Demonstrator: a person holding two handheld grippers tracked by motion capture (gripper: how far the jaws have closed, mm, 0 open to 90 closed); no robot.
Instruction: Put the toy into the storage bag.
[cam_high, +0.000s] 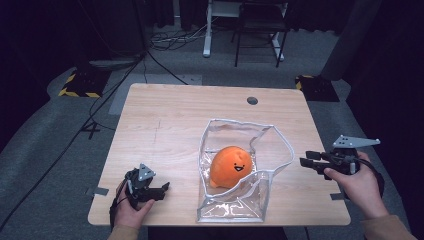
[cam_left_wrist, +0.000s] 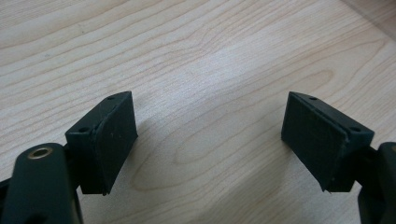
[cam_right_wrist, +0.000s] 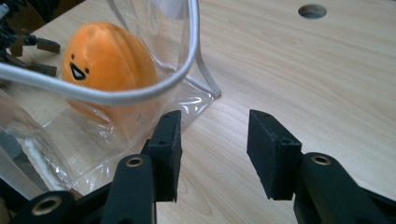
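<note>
High view: fixed above the near edge, facing forward and down over the whole table (cam_high: 165, 120). Left gripper view: pressed close to bare wood (cam_left_wrist: 210, 70), angled steeply down. Right gripper view: low, looking across the tabletop — shares the orange plush (cam_right_wrist: 109, 65) and clear bag (cam_right_wrist: 140, 95) with the high view.

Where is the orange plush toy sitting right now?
In the high view the orange plush toy sits inside the open clear plastic bag on the table's near right half, between the left gripper and right gripper.
</note>
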